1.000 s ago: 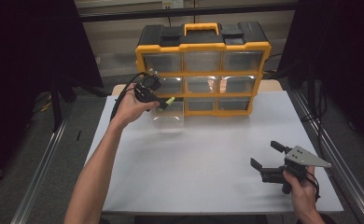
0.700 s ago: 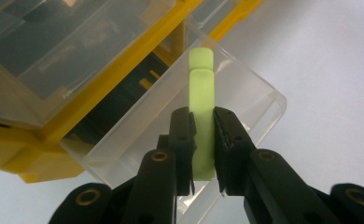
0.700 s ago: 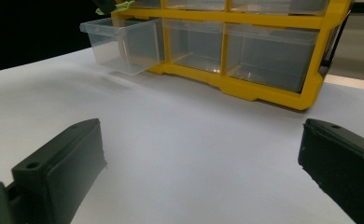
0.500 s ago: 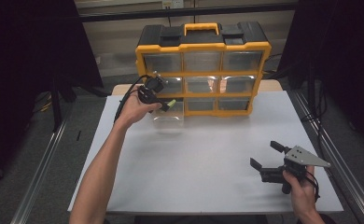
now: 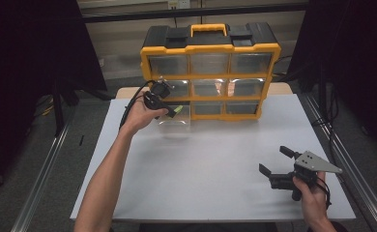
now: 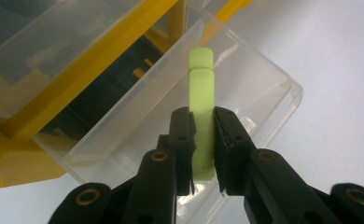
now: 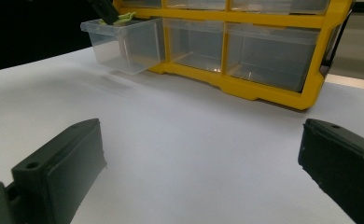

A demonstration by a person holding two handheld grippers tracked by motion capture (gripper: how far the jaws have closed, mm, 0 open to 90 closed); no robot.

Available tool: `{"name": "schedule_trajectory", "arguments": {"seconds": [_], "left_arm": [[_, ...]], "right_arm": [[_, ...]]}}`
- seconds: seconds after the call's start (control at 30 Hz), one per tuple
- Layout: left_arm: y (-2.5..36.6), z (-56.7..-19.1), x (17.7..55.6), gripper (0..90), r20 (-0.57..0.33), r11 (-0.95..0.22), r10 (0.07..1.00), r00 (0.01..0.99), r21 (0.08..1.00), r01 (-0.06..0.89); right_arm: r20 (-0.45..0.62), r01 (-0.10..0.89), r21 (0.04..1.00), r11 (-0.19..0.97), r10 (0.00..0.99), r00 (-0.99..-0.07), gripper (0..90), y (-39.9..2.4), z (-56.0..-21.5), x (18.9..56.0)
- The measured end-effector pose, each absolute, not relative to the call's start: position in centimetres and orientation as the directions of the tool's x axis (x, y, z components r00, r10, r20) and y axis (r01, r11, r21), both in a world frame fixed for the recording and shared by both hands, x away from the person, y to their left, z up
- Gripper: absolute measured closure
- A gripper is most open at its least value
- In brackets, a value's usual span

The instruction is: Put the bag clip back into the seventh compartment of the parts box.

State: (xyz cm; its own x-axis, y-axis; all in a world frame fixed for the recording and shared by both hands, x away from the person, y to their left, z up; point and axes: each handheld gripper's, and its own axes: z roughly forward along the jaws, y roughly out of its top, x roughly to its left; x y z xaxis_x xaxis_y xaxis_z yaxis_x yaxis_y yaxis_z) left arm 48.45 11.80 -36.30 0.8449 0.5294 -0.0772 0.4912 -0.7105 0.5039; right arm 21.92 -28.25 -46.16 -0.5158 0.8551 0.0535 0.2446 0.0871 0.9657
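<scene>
**Green piece held over open drawer: drop risks**

Left gripper (image 6: 202,135) was clenched on a pale green stick-shaped piece (image 6: 201,98), pads pressed on both flanks of its lower half, the upper end jutting out past the jaw tips. The piece hung above the clear drawer (image 6: 245,100) pulled out of the bottom-left slot of the yellow organizer (image 5: 210,48). From the high view the gripper (image 5: 169,111) sat right at that drawer's (image 5: 174,123) back edge, close to the cabinet face.

Right gripper (image 5: 275,165) rested low over the white table (image 5: 206,179) near the right front corner, jaws spread wide, nothing between them, well apart from the organizer. Its own view showed the drawer (image 7: 124,44) hanging forward of its row.

Risks as I read them:
- Piece was gripped off its middle, with a long free end. A quick release could tip it, so it lands across the rim or bounces out onto the table.
- Gripper was close to the frame above the slot. Lowering without clearing it could knock the jaws or the piece against the yellow bar.
- The drawer looked far out with nothing steadying it. Any downward push on its rim could tilt it or pull it off the rails.
- Can't tell drawer depth under the piece; a drop from height would rattle or skid.
</scene>
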Motion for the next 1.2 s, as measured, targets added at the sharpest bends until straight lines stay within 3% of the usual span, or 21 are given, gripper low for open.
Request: {"name": "schedule_trajectory", "arguments": {"seconds": [0.43,0.67,0.97,1.1,1.2], "left_arm": [[11.6,-36.7,48.6,77.5,-0.073,-0.693,0.555,0.829,0.51,0.509],[11.4,-36.4,48.3,70.3,-0.072,-0.685,0.552,0.831,0.529,0.501],[11.4,-36.2,47.7,38.4,-0.038,-0.651,0.575,0.817,0.583,0.486],[11.1,-36.5,47.3,22.3,-0.065,-0.569,0.628,0.775,0.641,0.515],[11.4,-36.4,47.3,12.6,-0.024,-0.586,0.625,0.78,0.645,0.49]], "right_arm": [[0.05,0.244,0.965,0.091,0.855,-0.516,0.0,-28.3,-46.1,21.9],[0.048,0.24,0.967,0.091,0.855,-0.516,0.0,-28.3,-46.1,21.9],[0.052,0.243,0.966,0.089,0.853,-0.519,0.0,-28.4,-46.2,21.9],[0.06,0.243,0.967,0.077,0.857,-0.512,0.0,-28.4,-46.3,21.9],[0.069,0.25,0.966,0.07,0.858,-0.51,0.0,-28.6,-46.3,22.0]]}}
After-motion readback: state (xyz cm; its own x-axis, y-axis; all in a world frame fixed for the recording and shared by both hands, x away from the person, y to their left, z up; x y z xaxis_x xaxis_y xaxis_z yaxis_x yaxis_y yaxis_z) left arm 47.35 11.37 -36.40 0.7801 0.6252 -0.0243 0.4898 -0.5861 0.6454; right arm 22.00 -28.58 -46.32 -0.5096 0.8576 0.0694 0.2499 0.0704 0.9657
